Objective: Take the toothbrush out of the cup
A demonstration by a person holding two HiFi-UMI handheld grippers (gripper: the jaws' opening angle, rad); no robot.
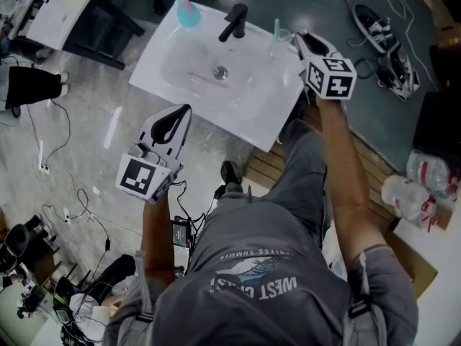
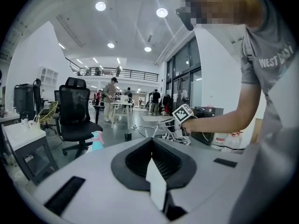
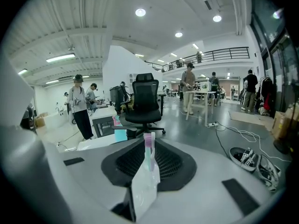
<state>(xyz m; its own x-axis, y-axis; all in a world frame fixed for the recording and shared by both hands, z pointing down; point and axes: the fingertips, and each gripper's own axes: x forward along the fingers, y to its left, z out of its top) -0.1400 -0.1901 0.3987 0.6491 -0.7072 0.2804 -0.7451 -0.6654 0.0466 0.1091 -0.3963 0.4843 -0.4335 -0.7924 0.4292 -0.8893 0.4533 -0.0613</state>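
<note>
The washbasin [image 1: 252, 110] stands ahead of the person, with the faucet [image 1: 234, 21] at its back edge, the drain [image 1: 221, 71] in the bowl before it and a bottle [image 1: 186, 11] at the back left corner. The right gripper [image 1: 297, 40] is over the back right corner, the toothbrush [image 3: 149, 146] upright between its jaws. The left gripper [image 1: 184, 112] hangs before the basin's front left edge. Shoes [image 1: 385, 45] lie on the floor to the right, and a table [image 1: 65, 9] stands well left.

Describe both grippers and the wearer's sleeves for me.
Both the left gripper and right gripper are white shells with black ribbed jaw linings, each carrying a cube of black-and-white square markers. The person wears a grey short-sleeved T-shirt with white print.
</note>
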